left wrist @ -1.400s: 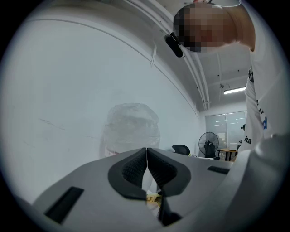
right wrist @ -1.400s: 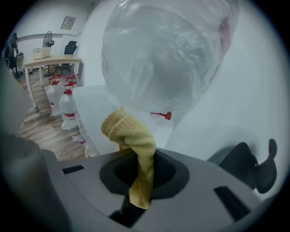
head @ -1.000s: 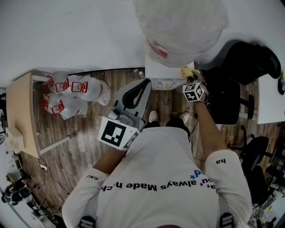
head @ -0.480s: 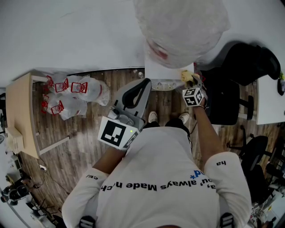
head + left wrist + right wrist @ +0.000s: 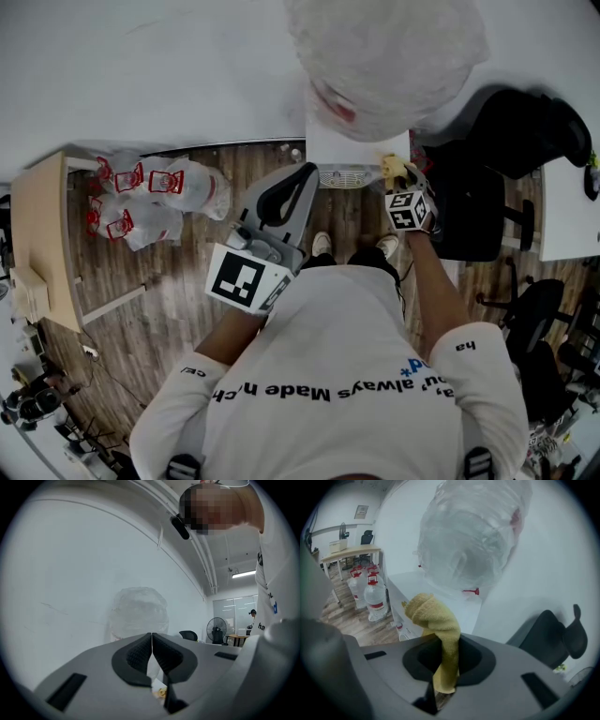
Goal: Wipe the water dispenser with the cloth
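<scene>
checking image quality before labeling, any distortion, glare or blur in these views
Head view: strong fisheye, the floor edge bows, the dispenser bottle is washed out near white. Left gripper view: round dark vignette, hazy low-contrast wall. Right gripper view: same vignette, but the cloth is sharp.

In the head view the bottle (image 5: 384,56) is cut off by the top edge and hides most of the water dispenser (image 5: 352,148) below it. In the right gripper view, lower centre, the lower end of the cloth (image 5: 433,616) disappears between the closed jaws of the right gripper (image 5: 445,665).
</scene>
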